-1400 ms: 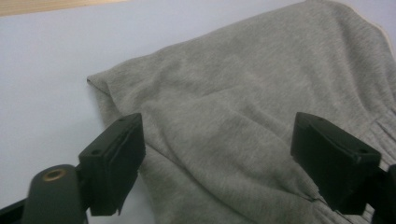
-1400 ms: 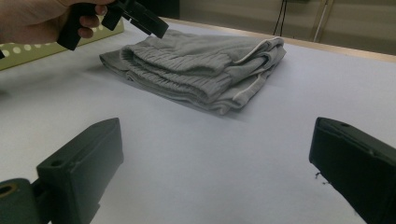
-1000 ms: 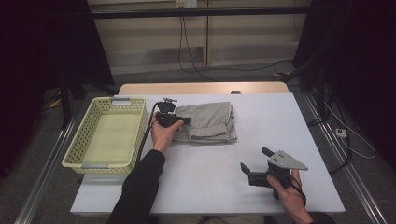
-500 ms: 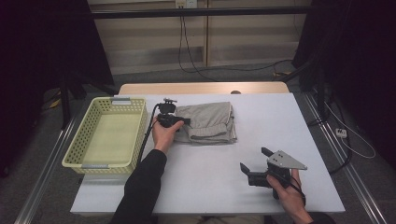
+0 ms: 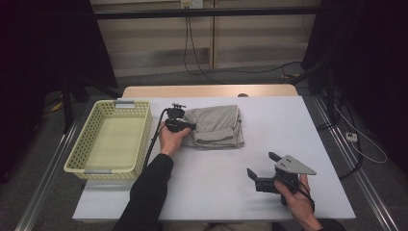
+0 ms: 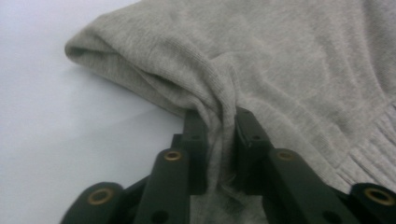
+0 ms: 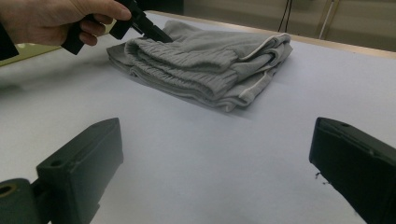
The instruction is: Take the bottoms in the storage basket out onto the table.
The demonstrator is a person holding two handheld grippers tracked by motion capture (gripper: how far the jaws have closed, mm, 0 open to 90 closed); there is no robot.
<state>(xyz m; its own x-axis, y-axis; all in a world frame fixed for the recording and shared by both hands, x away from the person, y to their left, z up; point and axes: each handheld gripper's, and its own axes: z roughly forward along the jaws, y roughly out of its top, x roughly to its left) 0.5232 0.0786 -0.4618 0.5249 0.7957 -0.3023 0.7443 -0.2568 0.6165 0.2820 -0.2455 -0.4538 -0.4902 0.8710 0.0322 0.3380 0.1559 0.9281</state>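
A folded grey knit garment (image 5: 216,126) lies on the white table (image 5: 202,178), right of the basket. My left gripper (image 5: 192,126) is at its left edge; its jaws have just been closing and now pinch a bunched fold of the grey fabric (image 6: 223,112) between the pads. In the right gripper view the same garment (image 7: 210,65) lies ahead with the left gripper (image 7: 156,32) biting its far corner. My right gripper (image 5: 260,168) rests near the table's front right, jaws wide open with nothing between them (image 7: 215,163).
A pale yellow plastic basket (image 5: 77,155) stands at the table's left, nothing visible in it. A black cable (image 5: 153,139) trails from the left gripper along the basket's right side. Cables hang on the wall behind, beyond the table's wooden far edge (image 5: 207,90).
The left gripper's jaws have come together on the garment's left edge. Both hands have stayed about where they were.
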